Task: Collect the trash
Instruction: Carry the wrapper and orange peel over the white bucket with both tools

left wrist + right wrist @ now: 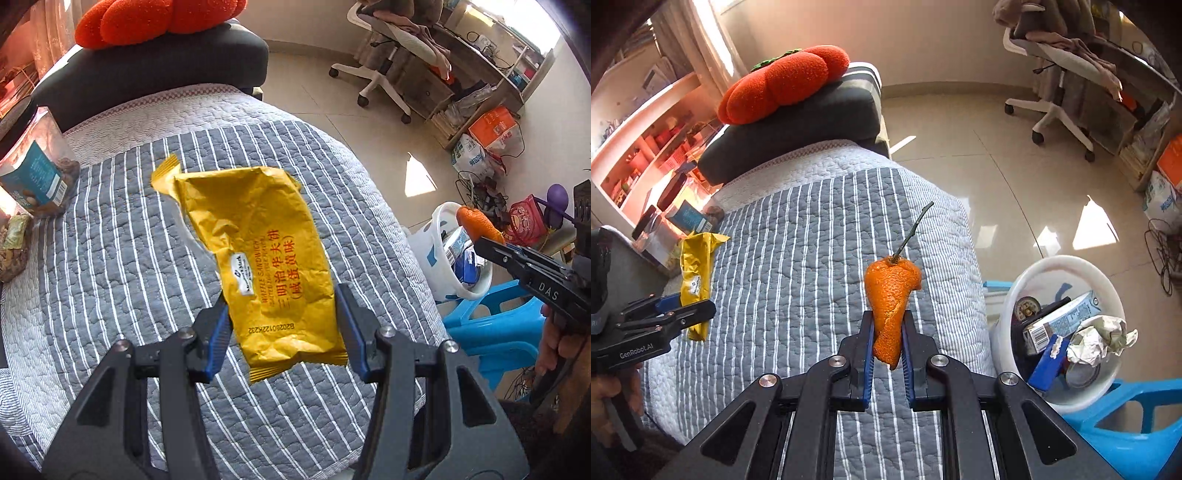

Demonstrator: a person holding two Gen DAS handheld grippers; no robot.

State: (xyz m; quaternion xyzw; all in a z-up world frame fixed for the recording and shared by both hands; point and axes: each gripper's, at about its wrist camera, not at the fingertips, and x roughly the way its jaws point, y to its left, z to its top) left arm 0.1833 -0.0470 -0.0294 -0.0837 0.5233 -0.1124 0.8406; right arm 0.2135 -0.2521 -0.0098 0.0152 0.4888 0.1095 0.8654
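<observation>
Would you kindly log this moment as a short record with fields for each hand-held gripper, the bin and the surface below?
left hand-held gripper: shut on the yellow snack wrapper, lifted above the quilt
right hand-held gripper: shut on the orange peel, stem pointing up
bin: white bucket on a blue stool, already holding a carton, crumpled foil and cans
surface: grey striped quilt
trash not yet dropped: wrapper, peel

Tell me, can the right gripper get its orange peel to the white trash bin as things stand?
Probably yes. The right gripper is shut on the orange peel, and the white bin sits open-topped just beside it on the blue stool, with nothing between them.
</observation>
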